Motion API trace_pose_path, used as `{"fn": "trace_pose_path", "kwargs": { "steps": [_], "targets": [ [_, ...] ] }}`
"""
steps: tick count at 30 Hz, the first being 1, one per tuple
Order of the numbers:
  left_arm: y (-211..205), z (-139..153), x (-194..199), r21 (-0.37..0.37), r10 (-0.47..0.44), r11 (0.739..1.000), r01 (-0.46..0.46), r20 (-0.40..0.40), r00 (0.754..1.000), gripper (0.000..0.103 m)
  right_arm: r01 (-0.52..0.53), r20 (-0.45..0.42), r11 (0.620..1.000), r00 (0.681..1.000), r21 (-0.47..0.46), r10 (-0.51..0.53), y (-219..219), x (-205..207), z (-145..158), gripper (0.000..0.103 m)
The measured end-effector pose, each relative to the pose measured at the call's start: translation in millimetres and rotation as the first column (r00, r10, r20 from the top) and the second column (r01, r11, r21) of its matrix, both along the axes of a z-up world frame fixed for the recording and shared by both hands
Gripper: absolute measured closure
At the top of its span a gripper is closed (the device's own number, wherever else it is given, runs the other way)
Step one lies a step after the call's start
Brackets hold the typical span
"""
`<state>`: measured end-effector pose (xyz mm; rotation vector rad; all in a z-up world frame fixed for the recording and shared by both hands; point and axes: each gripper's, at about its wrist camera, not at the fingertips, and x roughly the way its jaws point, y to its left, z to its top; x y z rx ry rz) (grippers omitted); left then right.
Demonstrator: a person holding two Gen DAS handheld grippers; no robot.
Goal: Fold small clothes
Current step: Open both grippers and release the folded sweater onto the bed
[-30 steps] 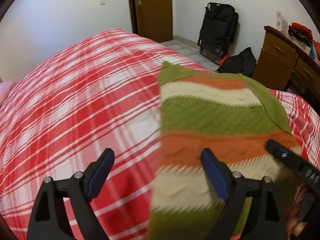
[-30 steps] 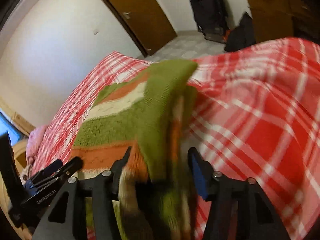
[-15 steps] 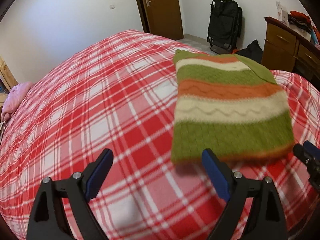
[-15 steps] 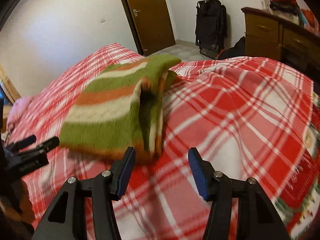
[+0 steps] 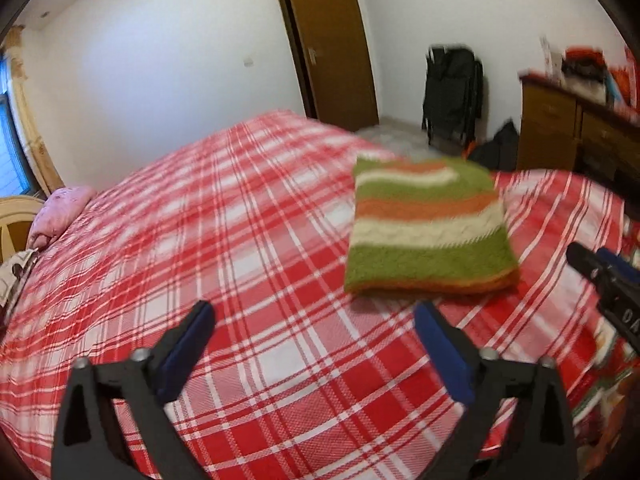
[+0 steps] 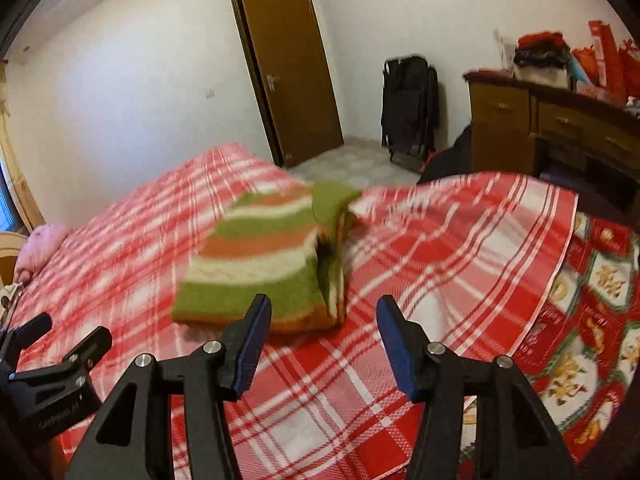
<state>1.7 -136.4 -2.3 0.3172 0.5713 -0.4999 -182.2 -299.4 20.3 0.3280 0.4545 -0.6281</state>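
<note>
A small knitted sweater [image 5: 428,228] with green, orange and cream stripes lies folded flat on the red plaid bedspread [image 5: 240,264]. It also shows in the right wrist view [image 6: 264,268], its folded layers open at the right side. My left gripper [image 5: 316,328] is open and empty, held back above the bed short of the sweater's near edge. My right gripper [image 6: 324,324] is open and empty, just short of the sweater's near right corner. The right gripper's tip [image 5: 600,268] shows at the right edge of the left wrist view.
A pink pillow [image 5: 60,212] lies at the bed's far left. A brown door [image 6: 292,72], a black folded chair [image 6: 408,108] and a wooden dresser [image 6: 552,128] with piled things stand beyond the bed. A patterned red blanket [image 6: 592,320] shows at the bed's right edge.
The right gripper let go of the sweater's folded edge. Both grippers drew back and up from the sweater, which now lies folded on the bed.
</note>
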Motion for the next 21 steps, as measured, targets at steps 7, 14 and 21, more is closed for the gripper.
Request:
{"fn": "trace_pose_path", "kwargs": {
  "steps": [7, 14, 21],
  "targets": [
    [19, 44, -27, -0.113, 0.004, 0.994, 0.011, 0.134, 0.991, 0.000, 0.042, 0.137, 0.980, 0.990, -0.194, -0.015, 38, -27, 52, 0.047],
    [39, 64, -38, -0.236, 0.005, 0.971, 0.029, 0.142, 0.990, 0.000, 0.073, 0.240, 0.945, 0.971, -0.319, 0.006, 66, -46, 82, 0.025],
    [38, 62, -43, -0.215, 0.036, 0.977, 0.003, 0.175, 0.984, 0.000, 0.049, 0.220, 0.962, 0.975, -0.269, 0.012, 60, -39, 79, 0.025]
  ]
}}
